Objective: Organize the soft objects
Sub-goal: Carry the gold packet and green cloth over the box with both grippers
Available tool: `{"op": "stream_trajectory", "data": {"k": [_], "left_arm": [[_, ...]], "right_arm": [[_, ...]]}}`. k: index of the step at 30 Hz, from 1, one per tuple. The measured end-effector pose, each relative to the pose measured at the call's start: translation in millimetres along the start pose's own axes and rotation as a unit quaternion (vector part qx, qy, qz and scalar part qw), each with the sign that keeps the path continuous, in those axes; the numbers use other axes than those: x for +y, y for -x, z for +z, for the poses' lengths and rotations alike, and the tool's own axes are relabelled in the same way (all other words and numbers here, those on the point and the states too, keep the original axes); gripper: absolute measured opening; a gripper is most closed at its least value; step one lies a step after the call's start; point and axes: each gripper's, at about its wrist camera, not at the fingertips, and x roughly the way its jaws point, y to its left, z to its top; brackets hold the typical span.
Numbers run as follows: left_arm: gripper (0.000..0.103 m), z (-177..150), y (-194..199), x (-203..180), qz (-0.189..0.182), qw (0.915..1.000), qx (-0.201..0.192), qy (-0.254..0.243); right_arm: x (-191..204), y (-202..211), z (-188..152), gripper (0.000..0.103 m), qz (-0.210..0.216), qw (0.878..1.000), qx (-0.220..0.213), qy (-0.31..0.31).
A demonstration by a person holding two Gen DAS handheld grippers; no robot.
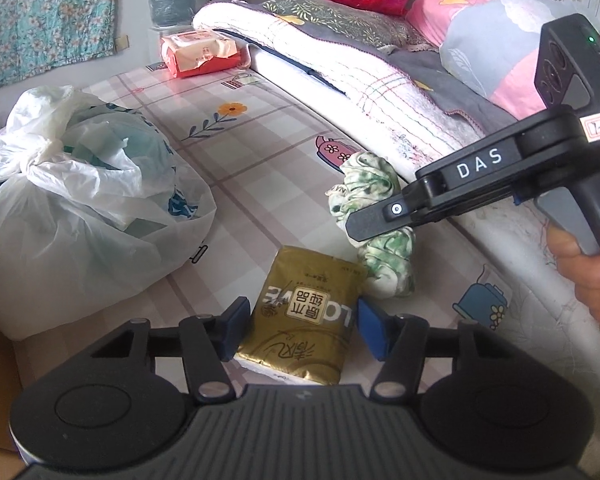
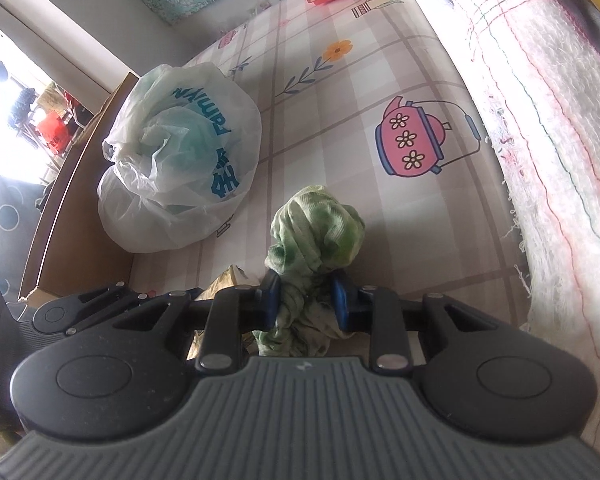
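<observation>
**Two soft things, two grips on the bed**

While the gold tissue pack (image 1: pixel 300 316) lies flat on the checked sheet (image 1: pixel 260 152), the left gripper (image 1: pixel 300 328) brackets it, one blue pad at each long side; whether the pads press or merely touch I cannot tell. The pack looks light and squashy under slick film, so I judge a hold across the middle of its width, where the jaws now stand at half spread, safest; the glossy wrap may slide if pinched near a corner.

At about two o'clock from the pack, just beside it, sits the green cloth bundle (image 2: pixel 320 240), crumpled and limp. The right gripper (image 2: pixel 305 300) is narrowed onto its near end, fabric bunched between the pads. Such cloth weighs little but will droop and unroll, so a grip on the thick knot of folds seems better than on a loose tail.

At ten o'clock a white plastic bag (image 1: pixel 80 208) slumps well apart, a likely receptacle, though that is a guess.
</observation>
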Motion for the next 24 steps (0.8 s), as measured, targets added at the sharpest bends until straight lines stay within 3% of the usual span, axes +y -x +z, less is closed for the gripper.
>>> {"op": "stream_trajectory", "data": {"k": [7, 15, 21, 24], "left_arm": [[0.059, 12.3, 45.3, 21.8, 0.007, 0.9971, -0.057, 0.049], [0.059, 21.0, 114.6, 64.3, 0.028, 0.9840, -0.128, 0.121], [0.059, 10.7, 173.1, 109.3, 0.078, 0.9651, -0.171, 0.182], [0.059, -5.3, 202.5, 140.1, 0.120, 0.9458, -0.191, 0.233]], "right_arm": [[25.0, 24.8, 12.3, 0.024, 0.021, 0.999, -0.037, 0.017], [87.9, 48.1, 48.3, 0.024, 0.098, 0.990, -0.083, 0.064], [159.8, 32.5, 78.5, 0.024, 0.180, 0.974, -0.077, 0.112], [199.2, 14.3, 88.6, 0.024, 0.217, 0.965, -0.059, 0.131]]}}
